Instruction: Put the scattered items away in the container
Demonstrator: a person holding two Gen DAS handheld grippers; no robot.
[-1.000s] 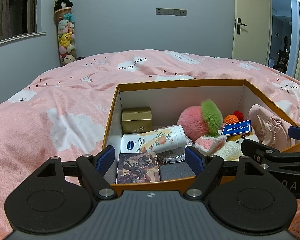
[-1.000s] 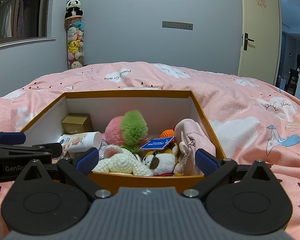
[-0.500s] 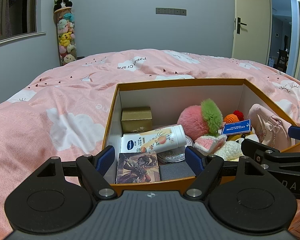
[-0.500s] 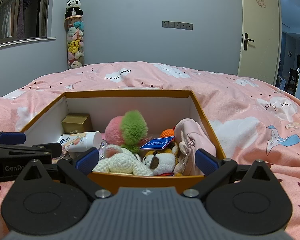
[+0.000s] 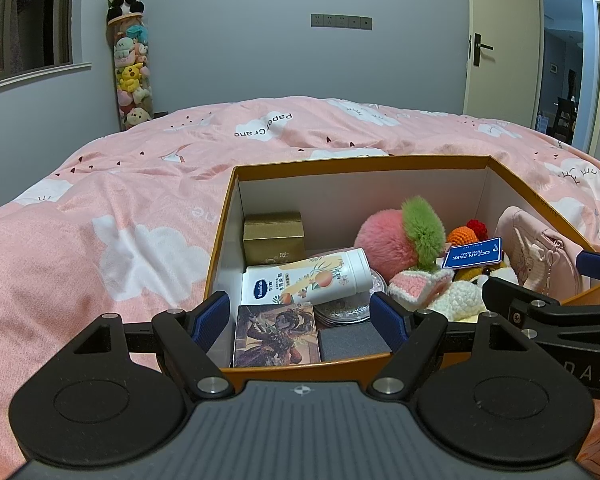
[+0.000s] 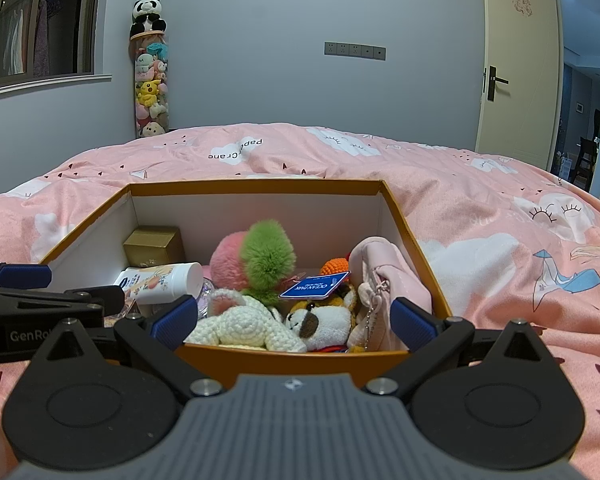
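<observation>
Both claws were held just short of the near wall of the box (image 5: 380, 162), which sat on the bed (image 5: 100, 216). The left claw (image 5: 300, 318) was spread wide and gripped nothing; the right claw (image 6: 294, 316) was likewise spread wide and empty.

Ahead of the left claw, inside the box, a card (image 5: 276, 334) and a dark pad (image 5: 352, 344) lay against the near wall, with a bottle (image 5: 306, 282) on its side behind them and a gold carton (image 5: 274, 238) further back. Ahead of the right claw were seen a white knitted toy (image 6: 248, 326), a small plush dog (image 6: 320, 322), a pink-green pompom (image 6: 256, 264) and a blue tag (image 6: 314, 285); a pink pouch (image 6: 384, 280) leaned against the wall toward its right finger.

No loose item was seen on the bedding in either view, so the gathering step was judged finished, or nearly so. The next move was judged to call for a sweep of the bed outside these views; if nothing more was found, the claws could be drawn back clear of the rim without the box being nudged.
</observation>
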